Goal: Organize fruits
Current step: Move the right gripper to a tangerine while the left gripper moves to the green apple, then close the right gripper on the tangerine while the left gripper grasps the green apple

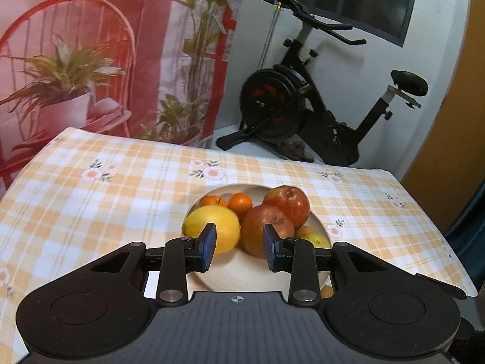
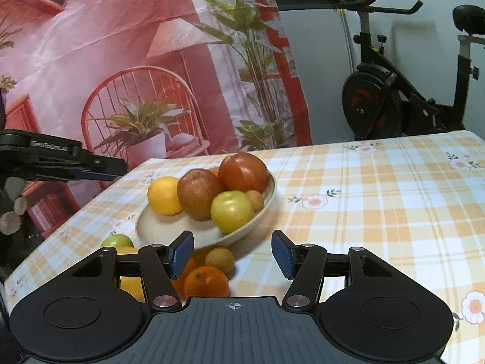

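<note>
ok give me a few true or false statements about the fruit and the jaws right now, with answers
1. The bowl holds two red apples. True.
2. Both grippers hold fruit. False: the left gripper and right gripper are open and empty.
3. All the fruit is in the bowl. False: an orange and others lie on the tablecloth beside it.
4. A yellow-green apple sits in the bowl. True.
5. The bowl is black. False: it is cream.
</note>
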Demonstrator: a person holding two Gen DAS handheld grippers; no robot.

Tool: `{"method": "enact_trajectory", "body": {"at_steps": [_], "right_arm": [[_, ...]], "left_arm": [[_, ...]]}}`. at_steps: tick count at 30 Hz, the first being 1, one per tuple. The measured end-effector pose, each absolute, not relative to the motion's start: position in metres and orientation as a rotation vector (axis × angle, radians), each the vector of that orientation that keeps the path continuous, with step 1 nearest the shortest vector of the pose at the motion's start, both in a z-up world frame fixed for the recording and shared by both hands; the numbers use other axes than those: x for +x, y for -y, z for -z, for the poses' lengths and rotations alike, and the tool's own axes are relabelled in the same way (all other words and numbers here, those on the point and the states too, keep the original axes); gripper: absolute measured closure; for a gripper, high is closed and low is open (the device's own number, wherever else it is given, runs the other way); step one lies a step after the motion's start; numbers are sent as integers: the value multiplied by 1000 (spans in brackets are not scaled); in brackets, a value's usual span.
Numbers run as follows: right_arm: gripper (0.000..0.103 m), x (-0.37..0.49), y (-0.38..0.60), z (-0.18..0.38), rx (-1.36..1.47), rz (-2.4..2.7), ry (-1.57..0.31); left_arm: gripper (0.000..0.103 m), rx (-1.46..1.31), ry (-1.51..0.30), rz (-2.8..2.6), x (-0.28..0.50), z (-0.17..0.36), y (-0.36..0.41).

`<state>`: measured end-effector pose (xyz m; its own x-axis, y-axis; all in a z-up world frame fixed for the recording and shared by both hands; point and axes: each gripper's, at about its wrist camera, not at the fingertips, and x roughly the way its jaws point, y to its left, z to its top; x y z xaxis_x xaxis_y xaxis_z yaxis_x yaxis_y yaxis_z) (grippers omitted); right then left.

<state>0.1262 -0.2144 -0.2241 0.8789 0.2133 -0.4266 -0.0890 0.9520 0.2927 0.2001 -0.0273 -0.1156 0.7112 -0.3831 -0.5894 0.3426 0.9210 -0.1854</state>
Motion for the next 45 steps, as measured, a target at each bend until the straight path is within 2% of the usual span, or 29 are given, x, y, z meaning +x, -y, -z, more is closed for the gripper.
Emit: {"method": "enact_trajectory", "body": {"at_steps": [12,15,34,45], "right_arm": [[49,119,198,230,201,-213,-482],[59,122,190,230,159,-251,-515],[65,139,181,239,129,-255,-641],[68,135,183,237,137,-265,-610]], "left_arm": [[67,-60,-641,332,164,125,18],[67,-87,-651,307,163,128,9],[67,-161,-703,272,160,144,-10],[67,-173,-732,293,161,149,-10]]}}
